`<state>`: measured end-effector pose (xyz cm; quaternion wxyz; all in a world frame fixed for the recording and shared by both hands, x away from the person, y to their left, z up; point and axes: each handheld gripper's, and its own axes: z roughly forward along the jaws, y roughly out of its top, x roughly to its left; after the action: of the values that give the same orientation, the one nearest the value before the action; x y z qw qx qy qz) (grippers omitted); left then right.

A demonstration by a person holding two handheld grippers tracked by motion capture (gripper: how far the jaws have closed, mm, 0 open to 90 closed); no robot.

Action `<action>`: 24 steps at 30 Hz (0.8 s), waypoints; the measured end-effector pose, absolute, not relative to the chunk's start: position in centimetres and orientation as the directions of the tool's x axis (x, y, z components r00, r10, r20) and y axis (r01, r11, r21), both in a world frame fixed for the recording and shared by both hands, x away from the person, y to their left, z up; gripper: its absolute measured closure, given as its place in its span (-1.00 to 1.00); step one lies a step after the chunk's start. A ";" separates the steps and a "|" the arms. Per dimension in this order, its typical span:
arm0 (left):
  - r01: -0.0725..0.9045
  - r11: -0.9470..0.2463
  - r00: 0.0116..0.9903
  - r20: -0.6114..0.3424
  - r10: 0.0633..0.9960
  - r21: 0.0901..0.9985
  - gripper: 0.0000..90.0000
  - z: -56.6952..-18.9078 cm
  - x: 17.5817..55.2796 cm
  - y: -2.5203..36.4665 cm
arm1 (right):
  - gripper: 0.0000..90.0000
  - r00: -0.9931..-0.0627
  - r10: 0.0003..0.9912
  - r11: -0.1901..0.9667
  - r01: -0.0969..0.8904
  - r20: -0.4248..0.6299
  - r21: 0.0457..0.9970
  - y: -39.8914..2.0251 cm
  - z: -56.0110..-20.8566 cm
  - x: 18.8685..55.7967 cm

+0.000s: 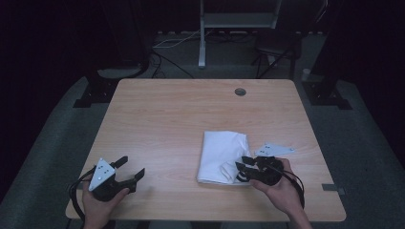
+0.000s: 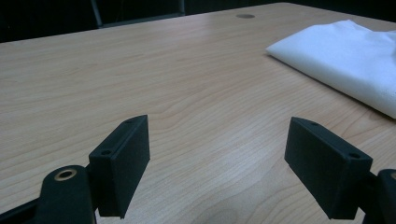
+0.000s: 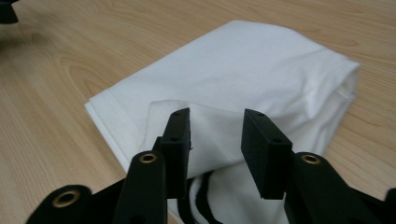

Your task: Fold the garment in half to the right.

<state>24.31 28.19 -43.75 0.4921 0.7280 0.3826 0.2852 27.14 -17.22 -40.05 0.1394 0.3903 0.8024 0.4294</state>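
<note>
A folded white cloth (image 1: 223,155) lies on the wooden table (image 1: 167,119), right of centre near the front edge. My right gripper (image 1: 241,162) hovers at the cloth's near right corner, jaws apart. In the right gripper view the gripper (image 3: 217,116) stands over a turned-up flap of the cloth (image 3: 243,74), and the pads do not press on it. Dark stripes (image 3: 203,205) show in the cloth's near folds. My left gripper (image 1: 132,166) rests at the front left, jaws wide open over bare wood (image 2: 218,126), with the cloth (image 2: 345,51) far off to its right.
A round cable hole (image 1: 240,91) sits near the table's far edge. Beyond the table stand a grey metal stand (image 1: 202,43), loose cables on the floor and black bases at the left (image 1: 95,88) and right (image 1: 325,93). The surroundings are dark.
</note>
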 end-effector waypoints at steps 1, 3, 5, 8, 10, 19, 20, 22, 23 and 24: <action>0.277 -0.222 0.544 0.038 0.838 0.935 -0.51 -43.7 24.3 28.2 | 0.31 -0.664 0.739 0.333 0.502 0.110 0.798 -16.9 -40.1 27.1; 0.277 -0.222 0.545 0.037 0.838 0.935 -0.51 -43.7 24.3 28.2 | 0.22 -0.679 0.728 0.351 0.493 0.099 0.797 -16.3 -40.3 27.1; 0.277 -0.222 0.545 0.037 0.838 0.935 -0.51 -43.7 24.3 28.2 | 0.12 -0.694 0.715 0.366 0.476 0.086 0.800 -15.8 -40.4 27.1; 0.277 -0.220 0.545 0.036 0.838 0.935 -0.51 -43.7 24.3 28.2 | -0.01 -0.706 0.704 0.377 0.462 0.076 0.803 -15.3 -40.5 27.2; 0.277 -0.221 0.545 0.036 0.838 0.935 -0.51 -43.7 24.3 28.2 | -0.07 -0.713 0.698 0.388 0.459 0.070 0.799 -14.9 -40.6 27.2; 0.277 -0.221 0.547 0.036 0.837 0.935 -0.51 -43.7 24.3 28.2 | 0.31 -0.725 0.688 0.450 0.451 0.022 0.771 -13.6 -41.6 27.6; 0.276 -0.220 0.547 0.036 0.837 0.935 -0.51 -43.7 24.3 28.2 | 0.40 -0.723 0.691 0.456 0.452 0.015 0.767 -13.6 -41.7 27.7; 0.276 -0.220 0.548 0.035 0.836 0.936 -0.51 -43.7 24.3 28.3 | 0.61 -0.706 0.708 0.450 0.472 0.019 0.758 -13.7 -42.1 27.8; 0.276 -0.220 0.548 0.035 0.836 0.936 -0.51 -43.7 24.3 28.3 | 0.61 -0.706 0.708 0.450 0.472 0.019 0.758 -13.7 -42.1 27.8; 0.276 -0.218 0.548 0.033 0.836 0.936 -0.51 -43.7 24.3 28.3 | 0.69 -0.696 0.717 0.440 0.480 0.024 0.759 -13.8 -42.2 27.8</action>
<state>24.32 28.26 -43.75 0.4948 0.7275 0.3820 0.2827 27.77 -13.76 -42.23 0.1526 0.3585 0.8347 0.3892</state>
